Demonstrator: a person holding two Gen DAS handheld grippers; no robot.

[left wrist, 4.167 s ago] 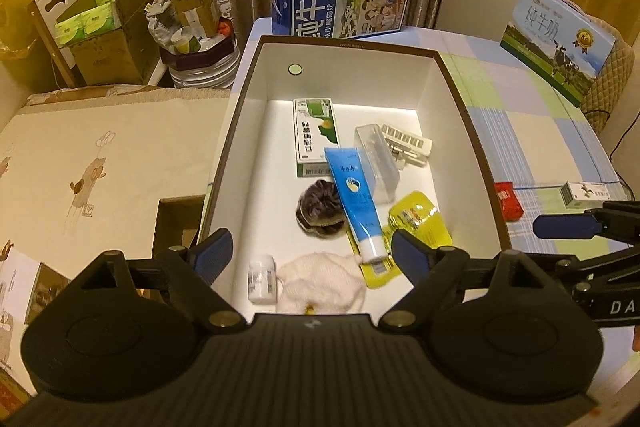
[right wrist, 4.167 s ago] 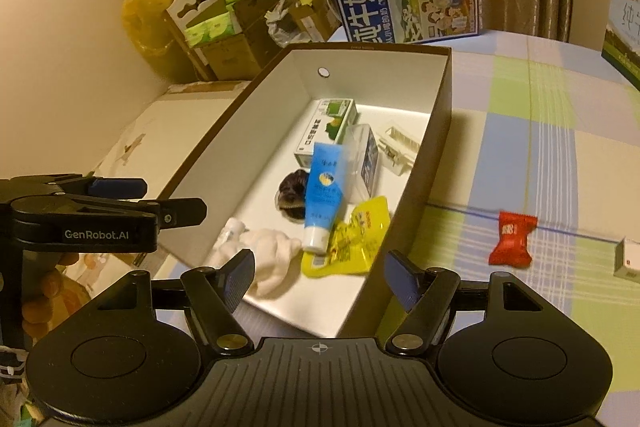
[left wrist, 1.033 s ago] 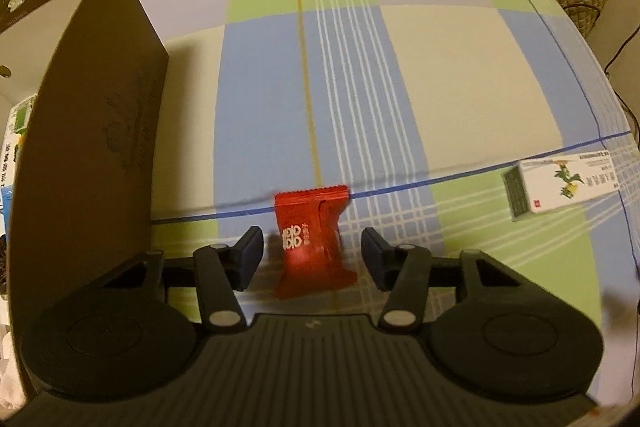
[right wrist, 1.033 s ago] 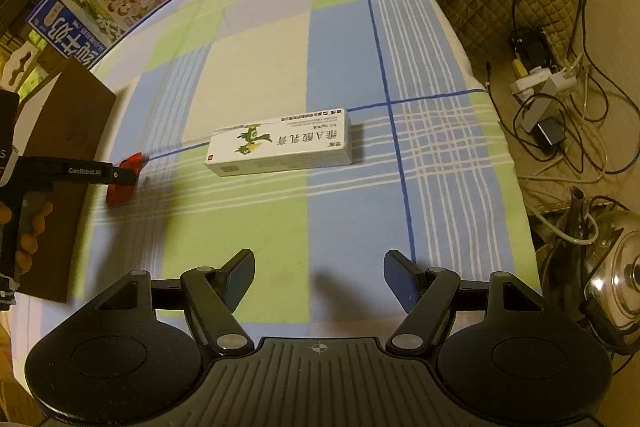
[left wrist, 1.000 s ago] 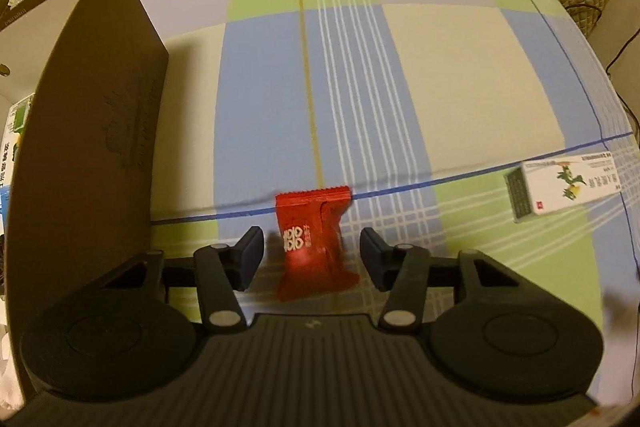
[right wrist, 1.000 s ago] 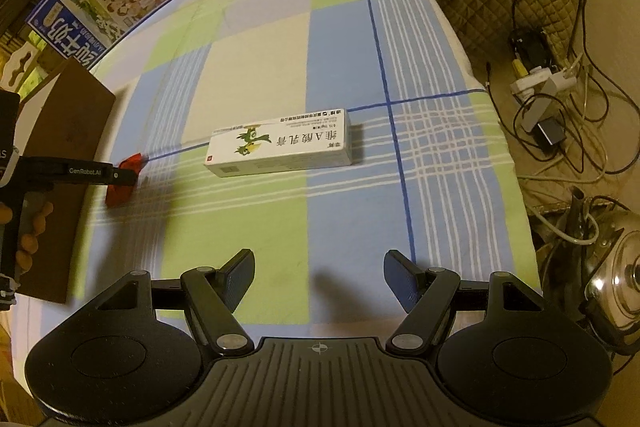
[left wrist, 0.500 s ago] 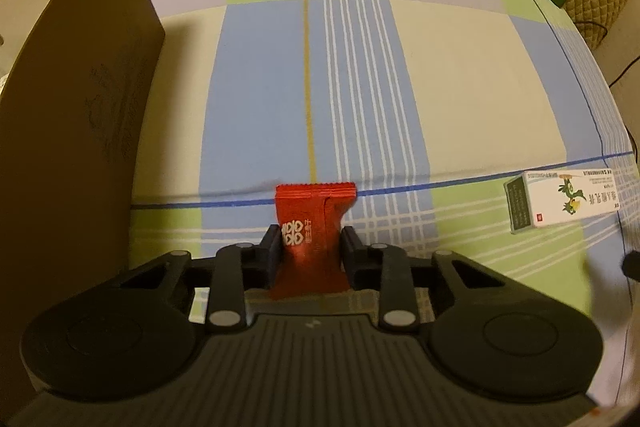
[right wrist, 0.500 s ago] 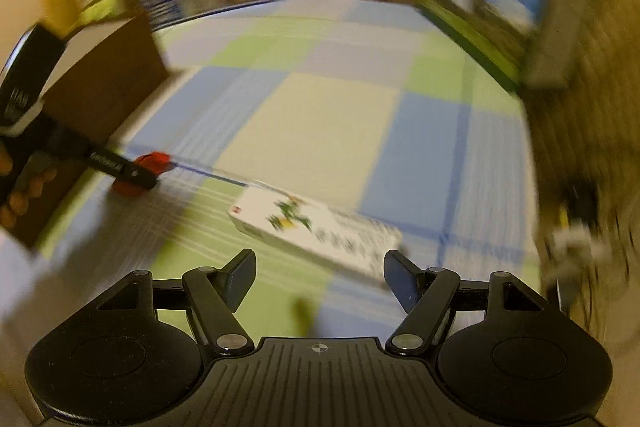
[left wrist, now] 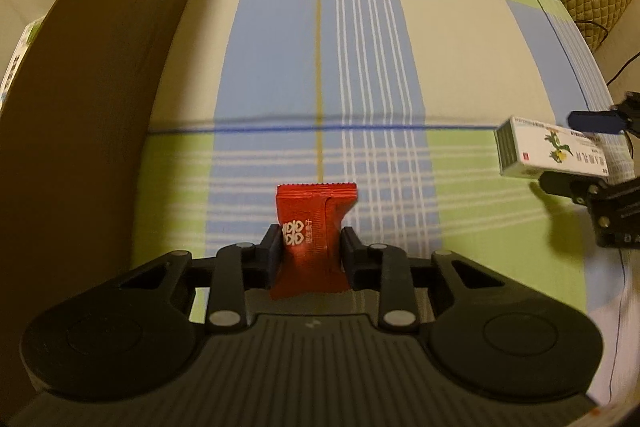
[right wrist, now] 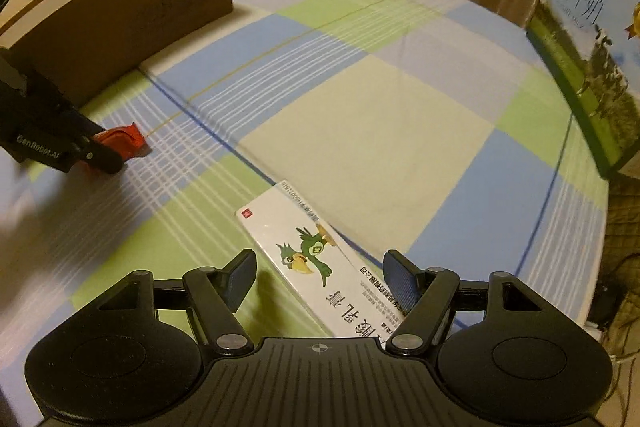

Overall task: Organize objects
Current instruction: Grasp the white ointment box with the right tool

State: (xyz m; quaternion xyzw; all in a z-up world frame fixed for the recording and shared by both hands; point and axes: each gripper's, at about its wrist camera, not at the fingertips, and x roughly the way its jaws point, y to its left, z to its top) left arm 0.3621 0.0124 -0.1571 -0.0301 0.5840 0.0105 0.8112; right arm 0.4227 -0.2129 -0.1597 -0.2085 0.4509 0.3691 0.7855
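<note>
Red packet [left wrist: 310, 235]: small crimped-end sachet, white print on front, lying on checked tablecloth just beside brown box [left wrist: 92, 99], clamped on both sides by black pads. White carton [right wrist: 320, 263]: long flat pack, green bird logo, red square mark, dark lettering; lying flat on cloth, skewed, well apart from packet. Box: open top, white inside, upright on table.

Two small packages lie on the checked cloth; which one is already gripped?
The red candy packet: the left gripper has shut on its sides. The white carton with the green bird merely lies between the right gripper's open jaws.
</note>
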